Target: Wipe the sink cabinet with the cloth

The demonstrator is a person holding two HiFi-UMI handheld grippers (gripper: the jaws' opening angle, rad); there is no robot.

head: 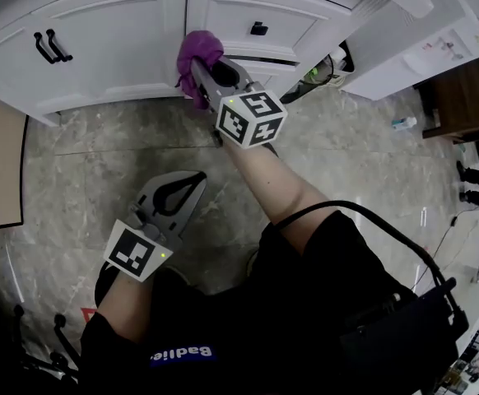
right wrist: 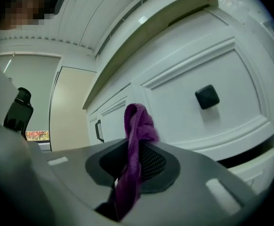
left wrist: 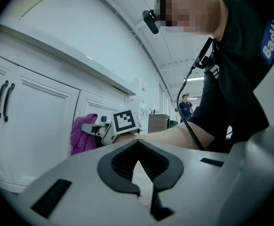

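Grey marbled floor (head: 346, 155); white panelled sink cabinet (head: 124, 48), glossy, with black handles (head: 46, 46).
Right gripper (head: 200, 71): jaws clamped on the soft, bunched purple cloth (head: 197, 54), at the cabinet front beside the drawer (head: 248, 11). Left gripper (head: 193, 179): jaws together, empty, low. Wiping seems under way; most panels probably remain.

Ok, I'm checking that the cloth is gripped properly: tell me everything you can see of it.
The cloth is purple, soft and fuzzy-looking, like microfibre. It is bunched into a wad and pinched in the shut right claw. A fold sticks out past the tips and a strand trails back between them. It sits at the front of the white cabinet, beside the drawer. Contact looks likely but isn't certain.
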